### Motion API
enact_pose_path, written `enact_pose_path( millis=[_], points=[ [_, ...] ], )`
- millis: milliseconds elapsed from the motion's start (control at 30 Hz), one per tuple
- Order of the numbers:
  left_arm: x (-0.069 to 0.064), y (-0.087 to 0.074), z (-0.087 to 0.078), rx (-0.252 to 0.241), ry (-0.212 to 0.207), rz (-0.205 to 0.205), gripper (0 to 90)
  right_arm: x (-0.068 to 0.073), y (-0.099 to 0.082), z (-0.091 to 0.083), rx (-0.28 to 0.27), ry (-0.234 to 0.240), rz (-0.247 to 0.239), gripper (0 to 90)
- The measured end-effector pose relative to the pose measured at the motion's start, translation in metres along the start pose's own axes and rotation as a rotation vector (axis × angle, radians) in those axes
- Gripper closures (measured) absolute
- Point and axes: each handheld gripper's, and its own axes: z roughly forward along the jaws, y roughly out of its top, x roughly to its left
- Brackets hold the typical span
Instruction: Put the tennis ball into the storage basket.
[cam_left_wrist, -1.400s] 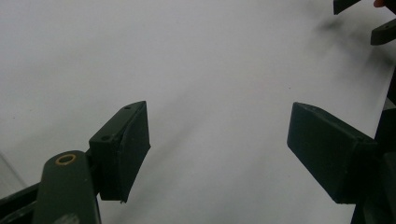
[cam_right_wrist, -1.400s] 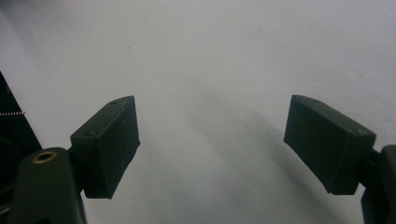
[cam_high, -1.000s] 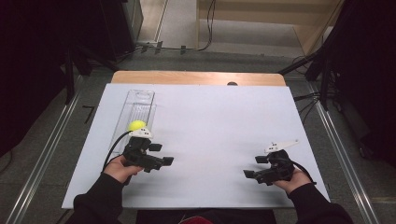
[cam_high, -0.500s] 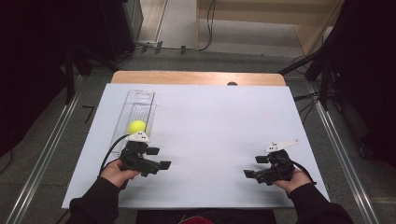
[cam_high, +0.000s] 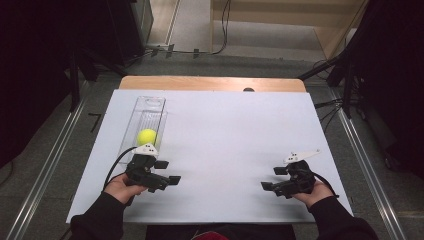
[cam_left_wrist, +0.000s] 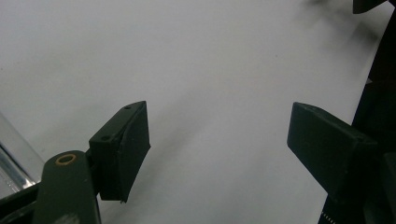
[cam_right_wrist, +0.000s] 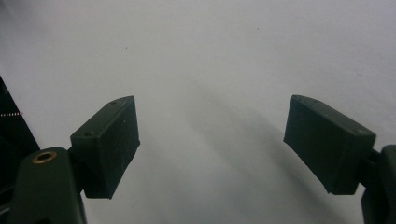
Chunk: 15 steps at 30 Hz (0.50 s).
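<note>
At the left side of the white-covered table (cam_high: 225, 130), a yellow ball (cam_high: 147, 136) is seen lying inside a long clear plastic tray (cam_high: 149, 107), toward the tray's near end. Just in front of that end, the left claw (cam_high: 170, 172) is held low over the table by the left hand (cam_high: 120, 187), pointing toward the middle of the table rather than at the ball. In the left gripper view, the left claw (cam_left_wrist: 217, 140) is seen with its jaws standing apart and nothing between them but bare table; a sliver of the clear tray (cam_left_wrist: 11, 154) is caught at the lower left edge.

From here, the likeliest trouble is judged to lie with the tray. It is light and clear, so its walls are hard to read, and it could be nudged or slid by the claw or by the trailing cable if the left hand is swung toward the ball carelessly. The ball is round and could be rolled along the tray, away from the jaws, if it is touched on one side first. A squeeze that is off-centre could also make it pop out.

Farther right, the table is bare. The right claw (cam_high: 272, 181) is held by the right hand (cam_high: 312, 192) near the front right of the table, well apart from the ball. In the right gripper view, the right claw (cam_right_wrist: 210, 140) is likewise seen spread wide and empty. Little risk is expected from it unless it is brought across toward the left claw.
</note>
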Motion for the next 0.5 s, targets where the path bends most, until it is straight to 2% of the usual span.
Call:
enact_pose_path(
  millis=[500],
  points=[
    [0.0004,-0.0032,-0.0035,-0.001,-0.002,0.004,21.7,-0.0001,-0.0001,-0.0001,0.000,-0.002,-0.001,16.0]
  ],
)
